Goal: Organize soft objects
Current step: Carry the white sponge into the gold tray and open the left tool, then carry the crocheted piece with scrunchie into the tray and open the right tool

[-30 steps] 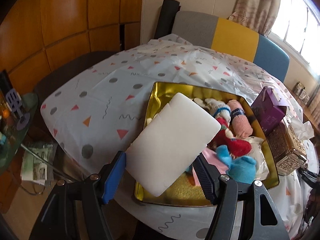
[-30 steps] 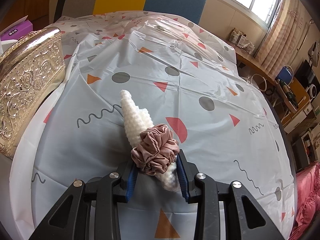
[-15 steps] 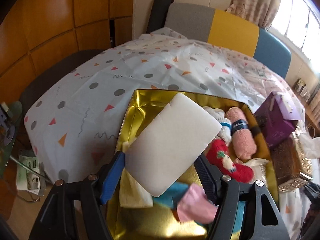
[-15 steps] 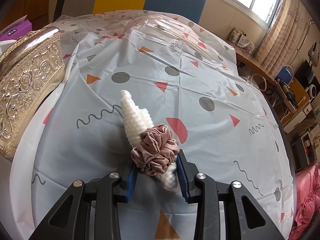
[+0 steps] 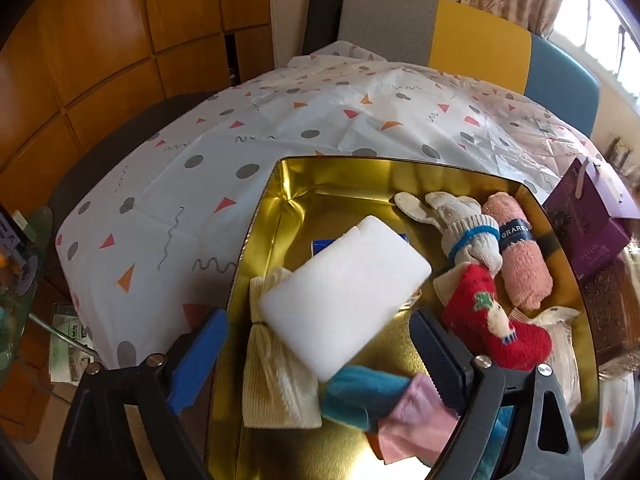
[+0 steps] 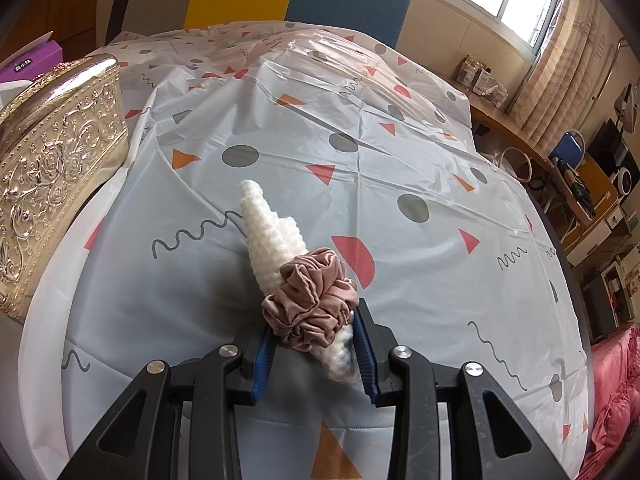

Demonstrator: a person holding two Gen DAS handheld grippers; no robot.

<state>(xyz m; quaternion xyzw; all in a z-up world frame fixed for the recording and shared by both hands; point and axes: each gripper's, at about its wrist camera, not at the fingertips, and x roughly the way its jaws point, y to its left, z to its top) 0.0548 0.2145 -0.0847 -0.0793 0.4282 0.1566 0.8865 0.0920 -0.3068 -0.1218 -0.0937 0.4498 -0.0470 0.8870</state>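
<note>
Sponge (image 5: 344, 296) | between opening left hand-held gripper (image 5: 316, 356) pads | over gold tray (image 5: 352, 172)

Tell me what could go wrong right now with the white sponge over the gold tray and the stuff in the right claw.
1. The left claw is opening, pads clear of the white sponge; it may land tilted on the yellow cloth or bounce toward the gold tray's near wall.
2. The right claw pinches the pink scrunchie with the white knit piece; the knit could slip free.

The left claw (image 5: 316, 354) now opens wide over the gold tray (image 5: 256, 240), freeing the white sponge (image 5: 344, 296) toward twelve o'clock.
</note>
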